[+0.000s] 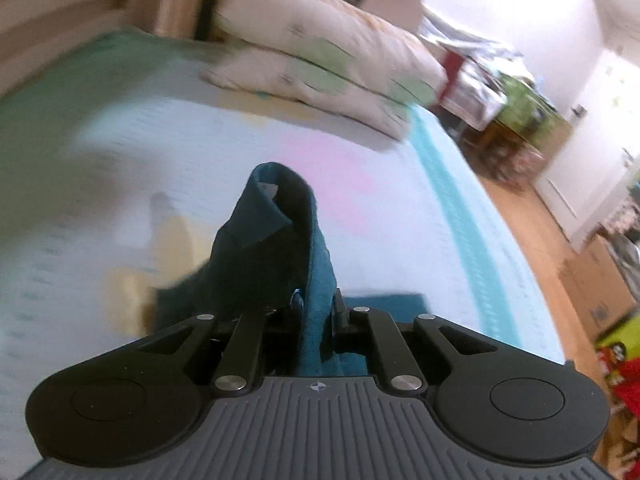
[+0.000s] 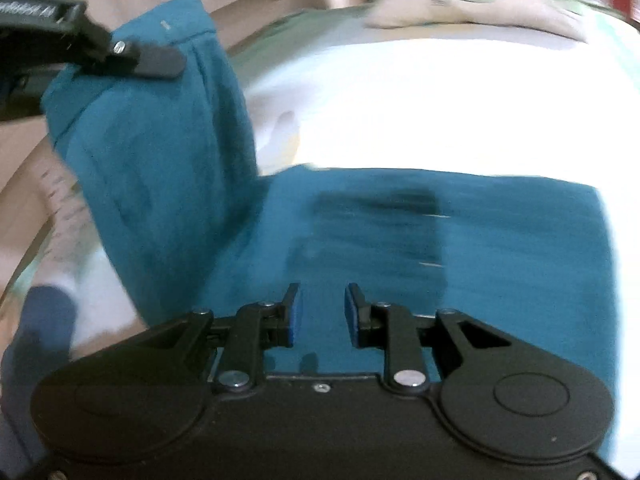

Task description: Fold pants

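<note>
The teal pants [image 2: 460, 240] lie spread on the bed, with one end lifted at the left [image 2: 160, 152]. My left gripper [image 1: 316, 312] is shut on that lifted end of the pants [image 1: 280, 232], which stands up in a fold above the bed. It also shows in the right wrist view [image 2: 160, 60] at the upper left, clamped on the raised cloth. My right gripper [image 2: 322, 312] is open and empty, low over the flat part of the pants.
The bed [image 1: 120, 160] has a pale sheet with a teal stripe along its right edge [image 1: 452, 200]. Two pillows [image 1: 320, 64] are stacked at the head. Wooden floor [image 1: 532, 232], cardboard boxes [image 1: 596, 284] and clutter lie to the right.
</note>
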A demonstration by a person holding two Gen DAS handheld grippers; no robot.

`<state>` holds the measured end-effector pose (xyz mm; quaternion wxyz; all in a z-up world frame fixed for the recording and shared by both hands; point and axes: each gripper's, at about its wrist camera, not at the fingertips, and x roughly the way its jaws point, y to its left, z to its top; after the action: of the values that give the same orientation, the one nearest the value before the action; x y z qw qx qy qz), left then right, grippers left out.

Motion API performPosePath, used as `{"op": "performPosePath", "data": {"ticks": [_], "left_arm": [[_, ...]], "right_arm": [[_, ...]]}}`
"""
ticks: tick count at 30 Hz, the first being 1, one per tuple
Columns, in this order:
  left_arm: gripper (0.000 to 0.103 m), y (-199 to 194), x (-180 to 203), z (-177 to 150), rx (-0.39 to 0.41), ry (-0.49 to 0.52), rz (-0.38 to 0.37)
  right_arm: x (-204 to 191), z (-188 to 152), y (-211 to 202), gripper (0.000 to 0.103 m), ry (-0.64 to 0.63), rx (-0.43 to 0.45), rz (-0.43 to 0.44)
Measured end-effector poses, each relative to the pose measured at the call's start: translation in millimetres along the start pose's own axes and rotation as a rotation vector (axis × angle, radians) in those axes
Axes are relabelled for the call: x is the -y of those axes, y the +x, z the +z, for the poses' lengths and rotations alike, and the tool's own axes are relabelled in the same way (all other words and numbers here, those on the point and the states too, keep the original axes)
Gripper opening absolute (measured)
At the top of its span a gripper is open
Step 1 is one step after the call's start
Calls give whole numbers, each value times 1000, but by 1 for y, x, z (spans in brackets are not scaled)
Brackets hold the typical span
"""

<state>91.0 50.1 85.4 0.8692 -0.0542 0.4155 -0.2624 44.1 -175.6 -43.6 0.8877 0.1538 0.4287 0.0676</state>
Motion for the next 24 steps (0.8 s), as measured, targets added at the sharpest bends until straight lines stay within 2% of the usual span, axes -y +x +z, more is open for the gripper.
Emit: {"op": "performPosePath", "data": {"ticks": [6, 11, 15, 19, 24], "left_arm": [[14, 91, 59, -28, -131, 13, -44], [16, 134, 84, -41, -221, 18, -43], [21, 141, 101, -40, -223, 50, -30], [24, 141, 121, -35, -216, 59, -96], [24, 133, 145, -39, -168, 177, -88]], "right_arm": [[65, -2, 0, 38, 124, -96, -123], [96, -8, 1, 38, 193, -156, -180], [112, -6, -2, 38, 241, -160, -188], [113, -3, -7, 38, 274, -147, -202], [125, -4, -22, 38, 315, -114, -208]]}}
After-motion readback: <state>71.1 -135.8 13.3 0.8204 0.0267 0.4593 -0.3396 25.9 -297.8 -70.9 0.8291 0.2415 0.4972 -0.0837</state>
